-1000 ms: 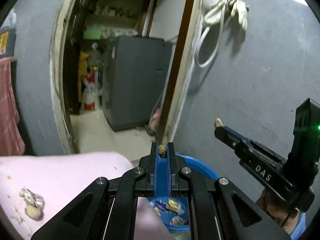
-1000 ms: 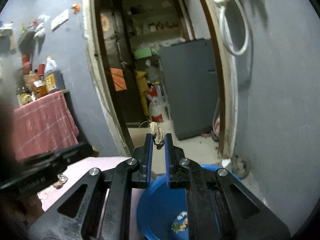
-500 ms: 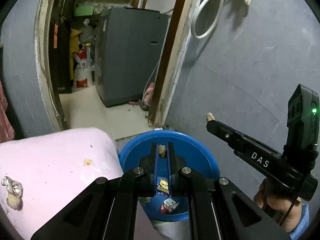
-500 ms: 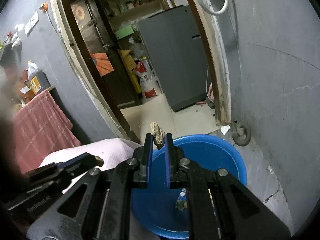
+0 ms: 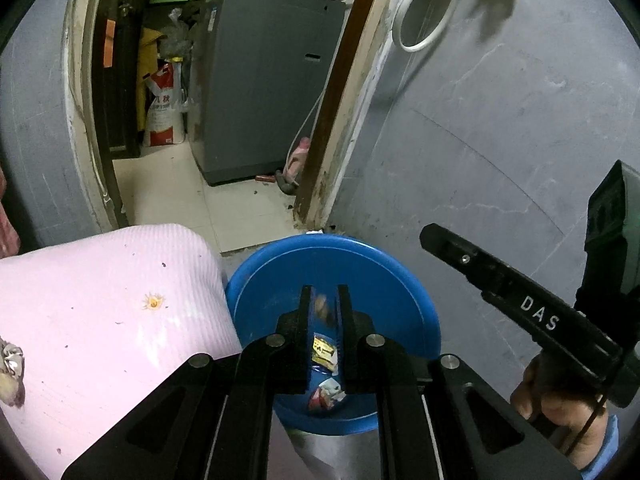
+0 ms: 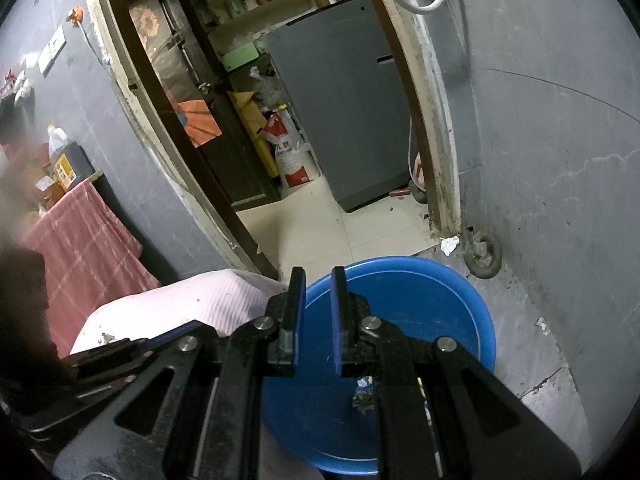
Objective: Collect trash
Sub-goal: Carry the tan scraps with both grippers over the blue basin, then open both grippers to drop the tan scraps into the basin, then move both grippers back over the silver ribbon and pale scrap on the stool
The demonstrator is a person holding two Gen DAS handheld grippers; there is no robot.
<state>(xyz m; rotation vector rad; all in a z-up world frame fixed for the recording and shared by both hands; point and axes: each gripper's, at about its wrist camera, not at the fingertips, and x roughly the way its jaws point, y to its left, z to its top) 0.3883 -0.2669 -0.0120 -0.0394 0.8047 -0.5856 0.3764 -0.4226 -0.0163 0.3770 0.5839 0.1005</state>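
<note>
Jaws, left gripper [image 5: 324, 298]: parting, a blurred brown scrap [image 5: 321, 307] loose in the gap between them, over the basin; the pads do not appear to press it. Jaws, right gripper [image 6: 317, 280]: slightly apart, nothing between them.

Grippers: two, both black with blue inner faces, both pointing down toward the basin. In the left wrist view the right gripper crosses the right of the frame, lettered "DAS", with a person's hand [image 5: 560, 396] under it at lower right.

Blue plastic basin [image 5: 400, 276]: one, round, on the floor at lower centre of both views, just beside the pink mat.

Wrappers in the basin [image 5: 325, 354]: about three small pieces seen from the left wrist, yellow, white and red; exact count unclear.

Trash on the mat: one crumpled foil piece [image 5: 10, 362] and one brown lump [image 5: 10, 390] at the left edge of the left wrist view; one small yellow stain [image 5: 153, 301] mid-mat.

Pink ribbed mat [image 5: 100, 320]: one, covering the work surface at lower left.

Room: grey plastered walls; one doorway with a worn frame; beyond it pale floor tiles, one grey washing machine [image 5: 260, 80], one red-and-white sack [image 5: 162, 108]. One white hose loop [image 5: 420, 20] on the wall, upper right. One red checked cloth [image 6: 80, 236] at left in the right wrist view.
</note>
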